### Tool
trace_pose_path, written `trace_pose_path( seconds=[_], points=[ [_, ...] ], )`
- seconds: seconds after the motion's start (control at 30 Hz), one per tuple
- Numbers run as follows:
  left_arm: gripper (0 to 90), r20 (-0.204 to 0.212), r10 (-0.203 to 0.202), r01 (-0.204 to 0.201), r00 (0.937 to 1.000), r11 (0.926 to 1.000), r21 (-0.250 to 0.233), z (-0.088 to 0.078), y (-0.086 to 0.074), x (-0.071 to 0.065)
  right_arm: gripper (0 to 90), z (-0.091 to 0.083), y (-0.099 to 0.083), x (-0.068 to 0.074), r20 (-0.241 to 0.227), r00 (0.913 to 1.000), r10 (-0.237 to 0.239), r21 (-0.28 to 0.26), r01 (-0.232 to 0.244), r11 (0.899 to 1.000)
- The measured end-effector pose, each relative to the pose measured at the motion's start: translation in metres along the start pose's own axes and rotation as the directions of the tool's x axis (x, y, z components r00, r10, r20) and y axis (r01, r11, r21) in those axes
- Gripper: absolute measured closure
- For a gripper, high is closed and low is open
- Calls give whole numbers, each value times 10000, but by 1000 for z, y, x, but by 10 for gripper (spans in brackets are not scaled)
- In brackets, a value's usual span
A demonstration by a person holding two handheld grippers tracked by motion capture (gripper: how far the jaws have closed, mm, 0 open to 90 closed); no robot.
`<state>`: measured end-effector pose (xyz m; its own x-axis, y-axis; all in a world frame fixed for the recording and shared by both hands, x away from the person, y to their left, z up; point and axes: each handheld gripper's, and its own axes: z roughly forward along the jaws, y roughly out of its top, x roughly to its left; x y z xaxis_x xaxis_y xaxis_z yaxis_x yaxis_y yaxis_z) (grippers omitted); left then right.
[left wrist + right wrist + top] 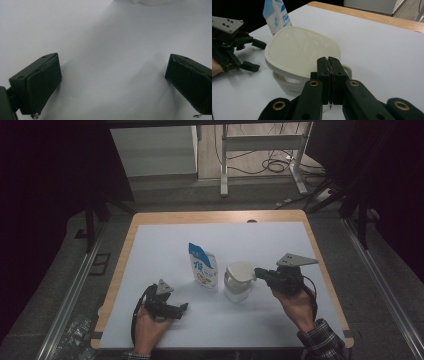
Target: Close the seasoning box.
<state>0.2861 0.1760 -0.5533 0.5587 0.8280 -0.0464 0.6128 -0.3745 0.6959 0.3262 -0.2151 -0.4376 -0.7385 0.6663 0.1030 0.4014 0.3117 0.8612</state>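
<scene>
On the white sheet covering the desk (150, 250) stands a clear jug with a cream lid (239, 272), just right of a blue and white pouch (203, 266). The right gripper (260, 271) reaches in from the right, its fingers (323, 72) pressed flat together at the lid's near edge. They look shut on a small tab there, though the fingers themselves hide the tab, so I cannot be sure. The lid sits a little askew on the jug, whose body is mostly covered below it. The pouch is cut off at the top in the right gripper view. The left gripper (184, 308) rests on the sheet near the front, well apart from the jug, fingers (42, 82) spread wide with nothing between them.
</scene>
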Motion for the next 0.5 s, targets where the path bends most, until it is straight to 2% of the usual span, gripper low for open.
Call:
trace_pose_path(
  seconds=[0.17,0.5],
  points=[
    [10,8,-35,35,10000,10000,-12,0,0,0,871,0,4,4,-293,9995,68,-165,-73,9998],
    [10,9,-28,28,10000,10000,-1,0,0,0,870,20,2,22,-831,9964,-137,-11,137,9999]
  ],
)
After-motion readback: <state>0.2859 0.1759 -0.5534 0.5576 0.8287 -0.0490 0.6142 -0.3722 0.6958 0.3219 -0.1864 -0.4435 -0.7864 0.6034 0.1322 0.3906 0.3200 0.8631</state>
